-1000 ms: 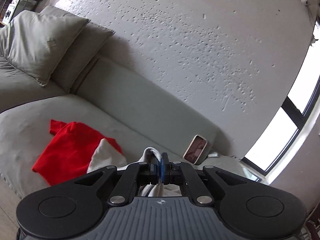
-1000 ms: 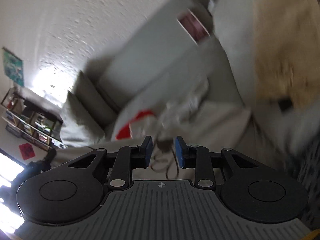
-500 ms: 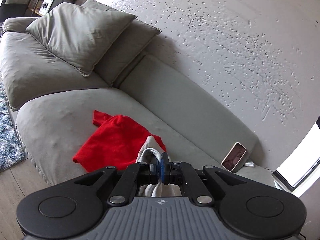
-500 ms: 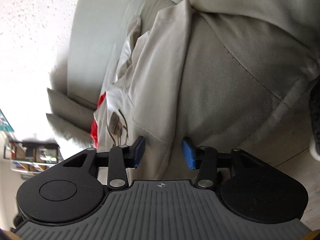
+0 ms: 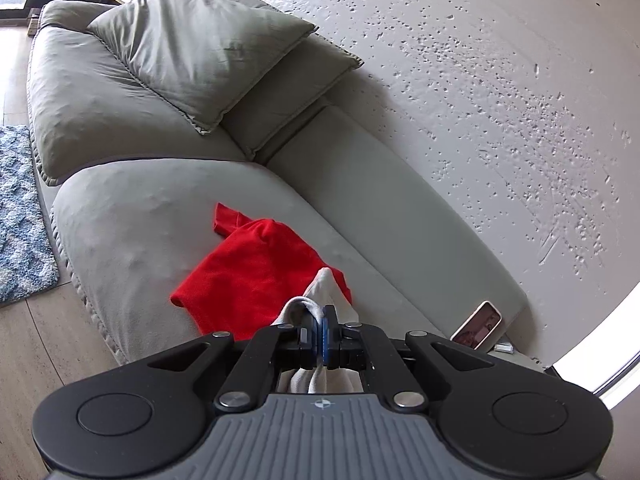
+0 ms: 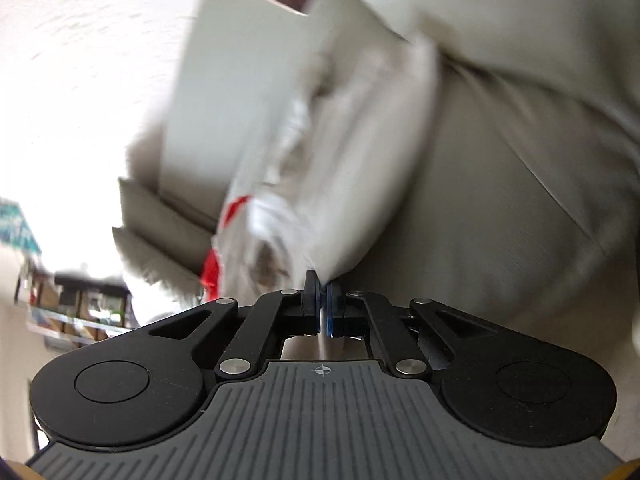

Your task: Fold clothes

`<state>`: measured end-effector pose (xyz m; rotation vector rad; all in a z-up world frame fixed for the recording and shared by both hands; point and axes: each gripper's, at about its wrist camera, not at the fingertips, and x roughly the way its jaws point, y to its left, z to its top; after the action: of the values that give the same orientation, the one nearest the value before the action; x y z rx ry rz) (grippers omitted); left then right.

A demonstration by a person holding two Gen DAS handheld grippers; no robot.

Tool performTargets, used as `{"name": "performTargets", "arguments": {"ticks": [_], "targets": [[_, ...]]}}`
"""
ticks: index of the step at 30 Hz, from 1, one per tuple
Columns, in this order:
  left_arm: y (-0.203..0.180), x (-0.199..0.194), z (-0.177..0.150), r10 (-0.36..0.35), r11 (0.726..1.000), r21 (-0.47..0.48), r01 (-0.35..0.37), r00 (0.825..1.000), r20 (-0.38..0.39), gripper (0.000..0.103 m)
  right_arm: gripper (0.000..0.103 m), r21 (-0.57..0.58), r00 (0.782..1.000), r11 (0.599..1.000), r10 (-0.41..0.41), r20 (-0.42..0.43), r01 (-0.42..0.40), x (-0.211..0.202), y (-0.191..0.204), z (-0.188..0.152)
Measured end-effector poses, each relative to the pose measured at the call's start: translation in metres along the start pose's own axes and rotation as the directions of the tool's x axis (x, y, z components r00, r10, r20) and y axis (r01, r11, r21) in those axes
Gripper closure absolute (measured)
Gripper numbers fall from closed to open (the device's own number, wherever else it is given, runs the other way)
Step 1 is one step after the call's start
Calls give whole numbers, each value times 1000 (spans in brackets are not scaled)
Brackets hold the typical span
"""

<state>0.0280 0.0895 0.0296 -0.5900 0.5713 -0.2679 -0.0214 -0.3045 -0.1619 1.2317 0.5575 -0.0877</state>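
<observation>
my left gripper (image 5: 321, 330) is clamped on a bunch of the white shirt (image 5: 320, 376), low at 6 o'clock. red shirt (image 5: 256, 272) lies on the sofa (image 5: 132, 208) just beyond, phone (image 5: 478, 324) at 4. my right gripper (image 6: 322, 306) pinches the white shirt's corner (image 6: 348, 184); the view is blurred.

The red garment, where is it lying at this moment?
In the left wrist view the red garment lies spread on the sofa seat, just ahead of the left gripper, partly under the white cloth that the gripper holds.
</observation>
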Motion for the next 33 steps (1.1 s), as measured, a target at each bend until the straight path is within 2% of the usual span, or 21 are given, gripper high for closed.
{"name": "performTargets", "arguments": {"ticks": [1,3,5,7,9,11,14,16,18,20,21,22,23,25,27,29,30,31,32,33], "targets": [[-2,-3,2,-25,1000,-5,25,1000,0,103,101,-29,1000,1000,5,18,-5,-3,11,5],[-13,-15,7,-132,991,-4,132,991,31,103,101,-54,997,998,33,62,-30,-14,32,18],[-27,-31,14,-242,970,8,242,967,75,103,101,-68,989,994,90,114,-83,-32,55,35],[-44,-51,23,-345,939,40,343,929,136,103,101,-137,969,980,170,181,-147,-62,87,50],[-64,-75,33,-438,899,90,428,876,203,103,101,-246,933,947,266,242,-206,-104,122,58],[-82,-101,43,-519,855,152,497,809,276,103,101,-379,878,891,373,301,-249,-148,161,58],[-108,-136,58,-595,804,247,542,716,366,103,101,-571,769,782,519,373,-251,-208,209,47],[-121,-153,67,-625,780,295,552,666,407,103,101,-644,698,718,602,387,-263,-240,230,40],[-132,-162,76,-637,770,320,552,637,434,103,101,-691,642,669,662,386,-274,-270,246,37],[-141,-157,85,-628,777,314,545,645,435,103,101,-726,605,636,693,391,-260,-292,259,36],[-145,-151,90,-620,784,300,544,660,423,103,101,-735,596,630,699,395,-251,-301,265,38],[-148,-137,95,-611,792,278,544,685,397,103,101,-733,597,633,696,398,-249,-307,269,42],[-149,-116,99,-593,805,241,543,721,357,103,101,-718,611,646,686,396,-259,-308,272,50],[-153,-67,107,-557,831,165,532,791,253,103,101,-665,655,686,652,382,-296,-299,279,71],[-164,-12,112,-502,864,109,491,855,130,103,101,-576,719,752,589,368,-320,-267,280,100],[-175,38,118,-429,901,92,423,901,57,103,101,-529,781,807,501,374,-264,-224,275,124],[-181,63,121,-390,918,86,387,920,24,103,101,-516,810,829,446,381,-214,-201,277,135],[-187,79,125,-359,930,96,355,933,27,103,101,-489,838,855,390,382,-174,-178,275,148],[-194,87,131,-356,931,104,350,933,43,103,101,-447,863,881,339,375,-151,-156,273,162],[-201,85,138,-387,919,118,377,920,71,103,101,-411,876,900,312,369,-147,-140,274,174]]}}
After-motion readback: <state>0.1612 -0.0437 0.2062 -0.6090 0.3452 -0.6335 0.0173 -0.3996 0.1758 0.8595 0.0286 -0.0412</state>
